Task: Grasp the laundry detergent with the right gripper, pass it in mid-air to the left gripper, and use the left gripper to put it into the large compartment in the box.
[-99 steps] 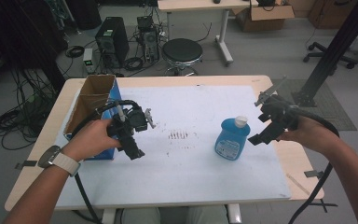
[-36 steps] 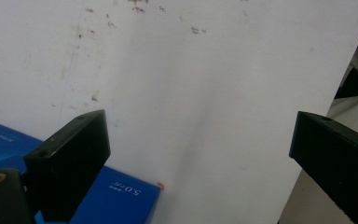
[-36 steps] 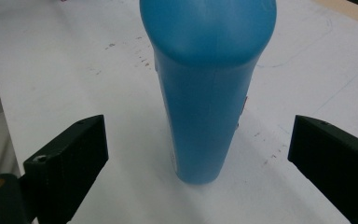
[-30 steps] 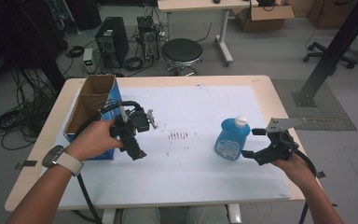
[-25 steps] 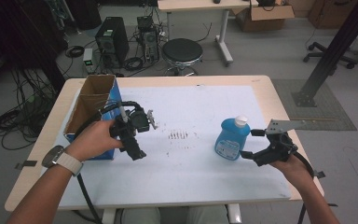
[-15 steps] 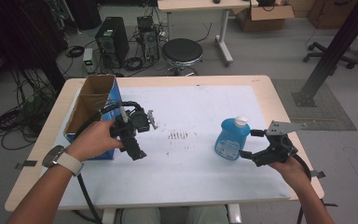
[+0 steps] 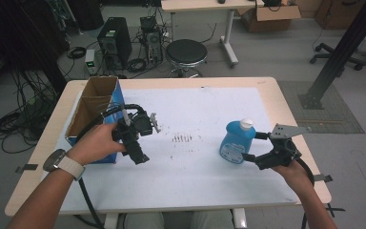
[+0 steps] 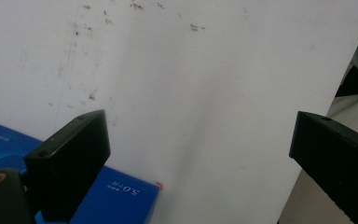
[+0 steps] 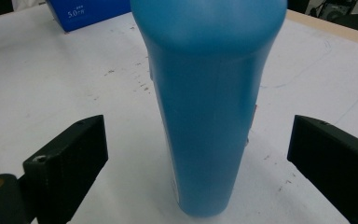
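- Between the spread jaws of the right gripper (image 7: 253,149), the blue bottle (image 7: 235,141) is standing upright on the white sheet (image 7: 205,109); in the right gripper view the bottle (image 9: 210,98) is rising between the two black jaws with a clear gap on each side, neither jaw touching it
- At the right side of the table (image 7: 271,88), the person's right hand (image 7: 293,167) is holding that gripper low, its grey plate sitting on top and its jaws pointing toward the bottle's base
- Over on the left, the left gripper (image 7: 142,155) is being held by the left hand (image 7: 97,143), its jaws standing wide apart with nothing between them; the left gripper view is looking down on bare, speckled white sheet (image 8: 205,93)
- Just beside that hand, the open cardboard box (image 7: 95,112) with blue sides is sitting at the sheet's left edge; a blue corner of it (image 8: 116,198) is showing behind the left gripper's own jaw
- Beyond the table, a round black stool (image 7: 186,51) is standing on the floor
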Demonstrator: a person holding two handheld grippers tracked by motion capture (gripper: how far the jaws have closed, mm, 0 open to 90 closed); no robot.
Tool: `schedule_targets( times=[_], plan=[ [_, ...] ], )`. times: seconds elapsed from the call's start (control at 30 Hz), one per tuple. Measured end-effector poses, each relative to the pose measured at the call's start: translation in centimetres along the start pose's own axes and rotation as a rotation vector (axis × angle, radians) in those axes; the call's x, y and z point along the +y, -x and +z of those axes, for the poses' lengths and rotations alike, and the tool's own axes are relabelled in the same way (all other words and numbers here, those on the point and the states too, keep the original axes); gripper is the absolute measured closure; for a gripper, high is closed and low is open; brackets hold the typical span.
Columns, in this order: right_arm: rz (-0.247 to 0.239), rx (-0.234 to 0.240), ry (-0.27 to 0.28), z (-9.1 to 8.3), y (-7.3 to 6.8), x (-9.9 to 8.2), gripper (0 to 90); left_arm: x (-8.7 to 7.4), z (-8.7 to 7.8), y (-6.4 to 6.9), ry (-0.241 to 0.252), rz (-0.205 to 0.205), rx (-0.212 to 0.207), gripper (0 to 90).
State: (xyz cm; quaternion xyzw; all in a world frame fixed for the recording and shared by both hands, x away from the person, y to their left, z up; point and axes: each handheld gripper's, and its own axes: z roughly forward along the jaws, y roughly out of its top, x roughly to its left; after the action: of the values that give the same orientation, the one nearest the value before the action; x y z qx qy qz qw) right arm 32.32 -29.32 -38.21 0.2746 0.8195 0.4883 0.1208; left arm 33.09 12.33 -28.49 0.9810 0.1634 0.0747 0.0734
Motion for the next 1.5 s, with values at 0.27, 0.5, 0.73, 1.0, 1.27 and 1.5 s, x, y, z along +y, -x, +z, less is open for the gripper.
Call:
schedule_targets(
  times=[0.27,0.5,0.73,1.0,1.27,1.5],
  plan=[
    [0.004,0.000,0.012,1.1,0.0,-0.1,4.9,0.0,0.1,0.1,0.005,-0.002,-0.001,5.6],
    [0.013,-0.001,0.028,2.0,0.1,-0.1,5.1,0.0,0.2,0.1,0.003,0.000,-0.003,5.6],
    [0.017,-0.010,0.047,2.8,0.2,-0.2,6.4,-0.1,0.2,0.1,0.001,-0.001,-0.004,5.6],
    [0.021,-0.015,0.058,3.0,0.3,-0.3,8.1,-0.1,0.2,0.1,0.001,0.002,-0.001,5.6],
    [0.021,-0.019,0.067,3.2,0.3,-0.3,13.9,0.0,0.3,0.1,0.002,0.004,-0.003,5.6],
    [0.022,-0.017,0.069,3.3,0.3,-0.3,17.9,-0.1,0.3,0.2,0.000,-0.001,-0.004,5.6]
  ],
)
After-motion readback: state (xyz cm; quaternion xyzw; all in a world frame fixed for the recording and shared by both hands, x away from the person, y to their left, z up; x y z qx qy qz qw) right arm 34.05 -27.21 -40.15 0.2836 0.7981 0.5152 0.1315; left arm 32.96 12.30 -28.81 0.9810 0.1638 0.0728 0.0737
